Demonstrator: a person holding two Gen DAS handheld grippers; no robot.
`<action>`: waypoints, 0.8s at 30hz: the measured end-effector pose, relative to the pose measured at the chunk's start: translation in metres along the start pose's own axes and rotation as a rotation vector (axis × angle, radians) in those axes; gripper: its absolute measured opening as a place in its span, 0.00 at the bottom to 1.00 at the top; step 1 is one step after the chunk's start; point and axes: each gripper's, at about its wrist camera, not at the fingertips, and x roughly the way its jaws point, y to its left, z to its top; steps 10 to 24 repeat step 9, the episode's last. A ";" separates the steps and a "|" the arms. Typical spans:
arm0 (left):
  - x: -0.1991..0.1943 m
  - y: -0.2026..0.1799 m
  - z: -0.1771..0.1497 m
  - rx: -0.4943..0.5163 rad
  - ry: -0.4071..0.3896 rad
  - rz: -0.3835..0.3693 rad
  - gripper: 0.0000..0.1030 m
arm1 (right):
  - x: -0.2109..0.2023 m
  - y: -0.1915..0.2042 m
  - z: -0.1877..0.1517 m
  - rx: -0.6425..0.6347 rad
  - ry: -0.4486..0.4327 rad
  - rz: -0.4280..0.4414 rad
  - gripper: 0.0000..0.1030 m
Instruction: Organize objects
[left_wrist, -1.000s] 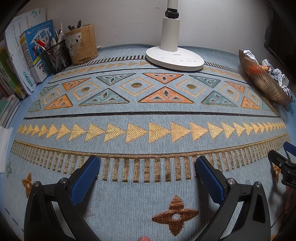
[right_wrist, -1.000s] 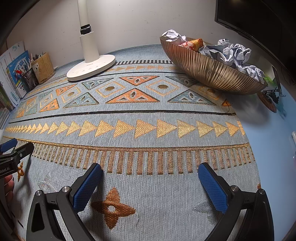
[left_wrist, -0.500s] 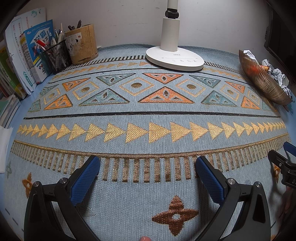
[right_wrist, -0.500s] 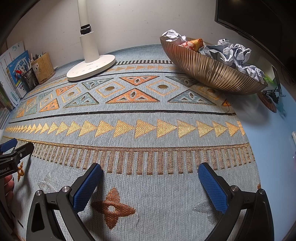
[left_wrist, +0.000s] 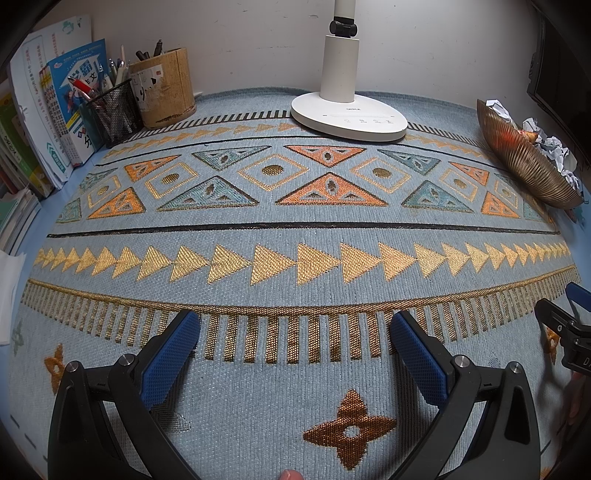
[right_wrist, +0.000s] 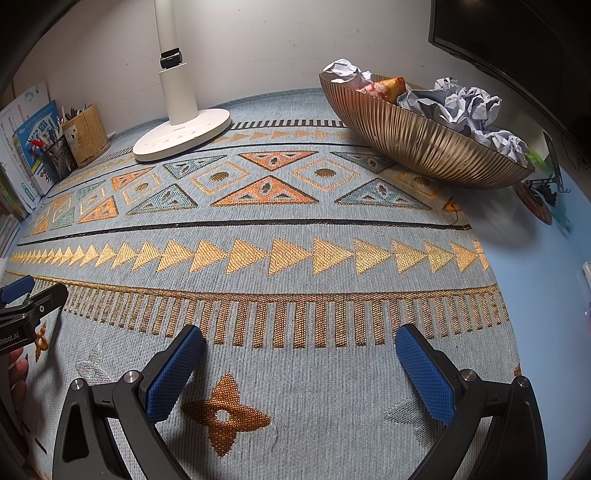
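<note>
Two handheld grippers hover low over a pale blue woven mat (left_wrist: 295, 221) patterned with gold triangles and orange diamonds. The left gripper (left_wrist: 295, 332) has its blue-padded jaws spread wide with nothing between them; the right gripper (right_wrist: 301, 345) is likewise released and empty, and each shows at the edge of the other's view. At the mat's far right corner rests a ribbed bronze bowl (right_wrist: 424, 144) filled with crumpled paper balls (right_wrist: 469, 105) and an orange-and-red wrapper (right_wrist: 384, 86). A white desk lamp (left_wrist: 347, 110) stands at the back centre. In the far left corner, a black mesh pen cup (left_wrist: 112, 110) touches a cork pen holder (left_wrist: 166, 88), beside upright books (left_wrist: 70, 107).
</note>
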 end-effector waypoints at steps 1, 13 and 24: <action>0.000 0.000 0.000 0.000 0.000 0.000 1.00 | 0.000 0.000 0.000 0.000 0.000 0.000 1.00; -0.004 -0.002 -0.002 -0.001 -0.001 0.000 1.00 | 0.000 0.000 0.000 0.000 0.000 0.000 1.00; -0.004 -0.002 -0.002 -0.001 -0.001 0.000 1.00 | 0.000 0.000 0.000 0.000 0.000 0.000 1.00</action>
